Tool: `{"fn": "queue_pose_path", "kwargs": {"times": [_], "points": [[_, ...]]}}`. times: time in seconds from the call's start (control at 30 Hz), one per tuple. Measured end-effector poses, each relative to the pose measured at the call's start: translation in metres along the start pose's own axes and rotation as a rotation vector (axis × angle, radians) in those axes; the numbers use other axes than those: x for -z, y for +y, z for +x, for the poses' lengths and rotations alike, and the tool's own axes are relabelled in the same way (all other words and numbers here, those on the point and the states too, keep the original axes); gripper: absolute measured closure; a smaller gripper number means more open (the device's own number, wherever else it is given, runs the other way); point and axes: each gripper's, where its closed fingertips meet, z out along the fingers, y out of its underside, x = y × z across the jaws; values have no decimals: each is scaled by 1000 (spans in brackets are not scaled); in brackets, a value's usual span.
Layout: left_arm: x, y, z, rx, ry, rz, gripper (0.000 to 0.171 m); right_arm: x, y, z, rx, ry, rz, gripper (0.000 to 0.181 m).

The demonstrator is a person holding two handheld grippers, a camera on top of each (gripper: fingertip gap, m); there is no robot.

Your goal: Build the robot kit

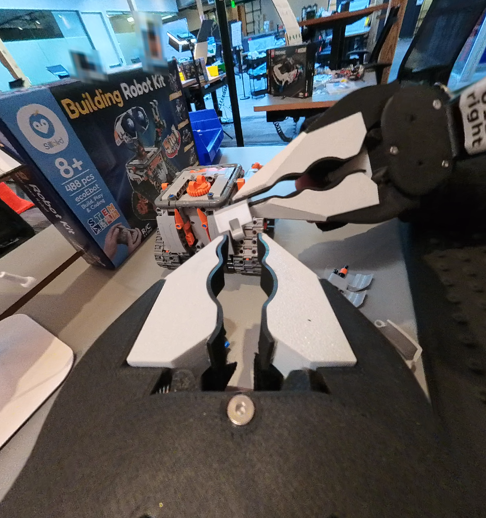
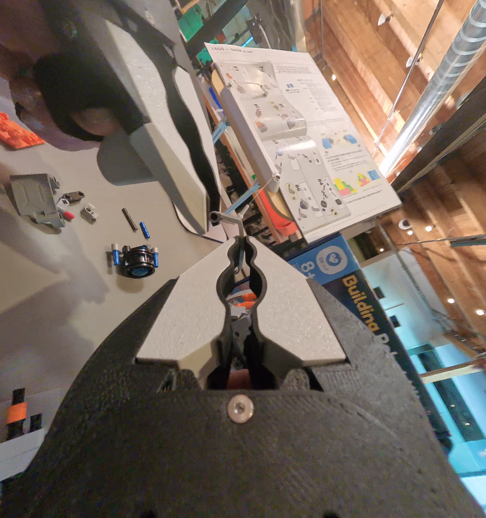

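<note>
Left wrist view, L to R: a white rounded flat pad (image 1: 17, 372) lies near left on the grey tabletop (image 1: 376, 246); behind it a tall blue-and-black cardboard kit box (image 1: 76, 173) stands upright w/ a robot picture on its face. Just right of the box, mid-table, sits the grey brick-built tracked robot body (image 1: 197, 221) w/ orange pins on its side and an orange gear on top. The left gripper (image 1: 241, 241) has its grey fingers spread, nothing between them, tips right at the model's near side. The right gripper (image 1: 240, 207) comes in from the far right, fingers pinching a small light-grey angled brick piece (image 1: 232, 220) against the model's upper right corner. Loose curved grey panels (image 1: 354, 283) lie on the table to the right of the model. Right wrist view (rolled sideways): an orange brick plate (image 2: 11, 130) far left; next, a grey panel part (image 2: 37, 200), a dark axle pin (image 2: 129, 220) and short blue pin (image 2: 144, 229), then a black wheel hub w/ blue pins (image 2: 135, 259). Centre, own fingers pressed on the thin grey piece (image 2: 236, 221), which sticks out past the tips. Right, an open instruction booklet on a stand (image 2: 306, 140) above the same box.
</note>
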Motion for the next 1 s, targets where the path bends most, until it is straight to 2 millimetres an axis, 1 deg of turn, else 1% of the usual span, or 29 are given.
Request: {"fn": "queue_pose_path", "kwargs": {"times": [0.1, 0.2, 0.3, 0.37, 0.47, 0.53, 0.63, 0.7, 0.8, 0.9, 0.97, 1.0], "points": [[1, -4, 0, 27, 7, 29, 165, 2, -5, 1, 81, 37, 2, 181], [1, -7, 0, 33, 9, 50, 166, 3, -8, 3, 158, 76, -1, 181], [2, -9, -1, 0, -9, 64, 167, 4, -10, 5, 160, 92, 5, 181], [3, -13, -5, -47, -58, 77, 166, 6, -13, 7, 124, 94, 31, 169], [7, -18, -13, -230, -190, 73, 166, 11, -17, 21, -41, 91, 76, 147], [9, -24, -15, -370, -275, 69, 166, 14, -18, 28, -203, 50, 107, 142], [10, -32, -14, -540, -382, 62, 166, 13, -18, 26, -473, -82, 152, 129], [9, -33, -15, -631, -440, 35, 166, 15, -20, 26, -616, -153, 197, 126], [7, -33, -16, -732, -491, 5, 166, 15, -22, 27, -806, -239, 234, 128], [7, -37, -14, -813, -528, 4, 166, 12, -17, 24, -901, -285, 214, 128], [6, -38, -12, -860, -551, -5, 167, 12, -17, 26, -897, -267, 222, 125], [6, -39, -10, -877, -557, -8, 166, 13, -18, 27, -868, -249, 224, 126]]}}
